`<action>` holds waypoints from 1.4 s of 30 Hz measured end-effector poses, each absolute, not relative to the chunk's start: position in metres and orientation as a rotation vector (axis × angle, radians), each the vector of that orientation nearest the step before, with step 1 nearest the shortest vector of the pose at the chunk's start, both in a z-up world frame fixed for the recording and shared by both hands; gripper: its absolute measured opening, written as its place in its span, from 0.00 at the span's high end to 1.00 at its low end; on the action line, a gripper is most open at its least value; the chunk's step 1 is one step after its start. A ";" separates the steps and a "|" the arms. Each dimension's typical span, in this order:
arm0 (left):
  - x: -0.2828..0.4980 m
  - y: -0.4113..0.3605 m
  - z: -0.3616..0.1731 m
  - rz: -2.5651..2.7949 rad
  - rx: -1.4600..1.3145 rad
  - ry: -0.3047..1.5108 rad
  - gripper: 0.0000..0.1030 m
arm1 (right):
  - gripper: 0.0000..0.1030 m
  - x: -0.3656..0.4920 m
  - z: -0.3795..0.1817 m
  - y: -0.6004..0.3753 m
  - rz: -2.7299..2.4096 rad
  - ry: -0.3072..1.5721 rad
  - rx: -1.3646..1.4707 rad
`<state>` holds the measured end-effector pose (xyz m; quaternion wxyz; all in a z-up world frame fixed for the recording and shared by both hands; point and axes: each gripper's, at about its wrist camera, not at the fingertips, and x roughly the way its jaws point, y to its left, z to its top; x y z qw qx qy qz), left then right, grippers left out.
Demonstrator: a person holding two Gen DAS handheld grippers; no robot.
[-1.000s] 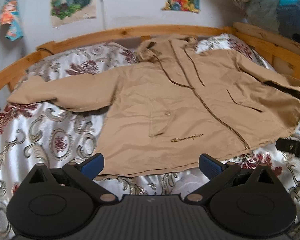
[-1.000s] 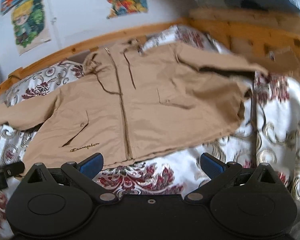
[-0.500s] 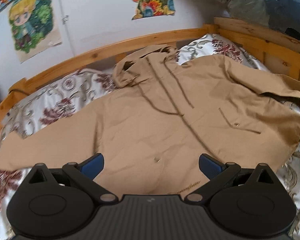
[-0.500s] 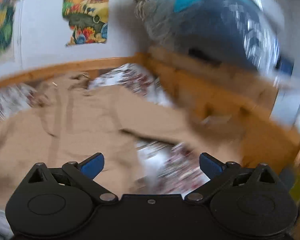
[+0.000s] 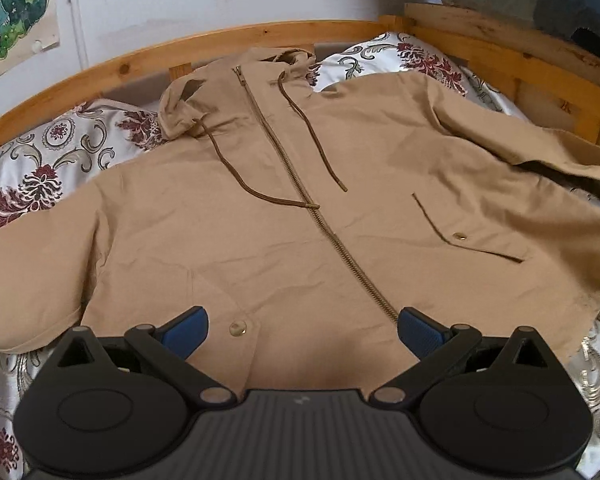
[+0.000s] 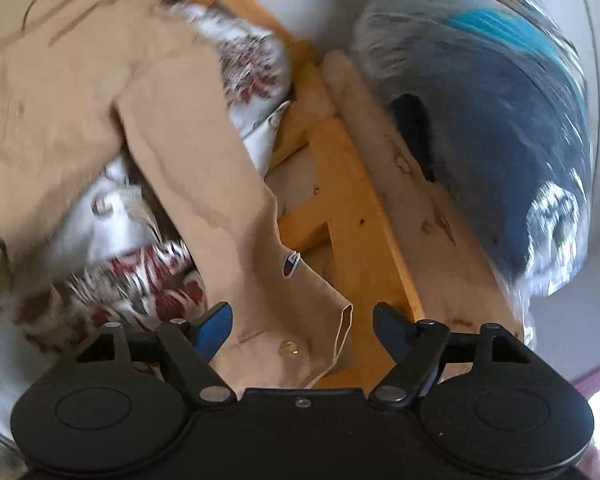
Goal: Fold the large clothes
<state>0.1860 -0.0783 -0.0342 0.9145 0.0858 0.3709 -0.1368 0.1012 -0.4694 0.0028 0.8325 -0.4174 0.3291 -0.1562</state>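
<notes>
- Bed (image 5: 228, 42): wooden frame, floral bedding (image 5: 40, 168) on top; carries the whole scene.
- Tan jacket (image 5: 300, 216): spread front-up across the bedding, hood (image 5: 204, 96) toward the headboard, zip (image 5: 300, 200) done up along the centre, two drawcords lying loose on the chest. One sleeve reaches out to the left of the left wrist view; the other runs toward the side rail at right.
- Bagged bundle (image 6: 492, 128): dark and blue, in shiny plastic, beyond the side rail; blurred in the right wrist view.
- Sleeve (image 6: 204, 184): lies over the bed edge, its cuff w/ snap button (image 6: 288, 347) hanging at the rail.
- Left gripper (image 5: 302, 330): jaws wide apart, nothing held; hovers over the lower jacket front, a pocket snap (image 5: 238, 328) seen btwn the fingers.
- Right gripper (image 6: 303, 326): jaws have just been closing, yet stand apart; cuff sits btwn them, pads not visibly pressing on it.
</notes>
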 end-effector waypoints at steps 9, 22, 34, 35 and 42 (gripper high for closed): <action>0.190 -0.064 -0.035 -0.255 0.168 0.760 0.00 | 0.42 0.123 -0.016 -0.468 -0.365 0.715 -1.124; 0.186 -0.062 -0.022 -0.350 0.123 0.696 0.00 | 0.98 0.143 0.074 -0.449 -0.242 0.748 -0.747; 0.159 -0.041 0.007 -0.597 0.057 0.524 0.00 | 0.98 0.212 0.179 -0.248 0.413 0.485 -0.406; 0.158 -0.038 0.009 -0.599 0.059 0.518 0.00 | 0.98 0.219 0.176 -0.229 0.459 0.473 -0.409; 0.177 -0.007 -0.002 -0.453 0.100 0.569 0.00 | 0.97 0.270 0.129 -0.114 0.725 0.477 -0.379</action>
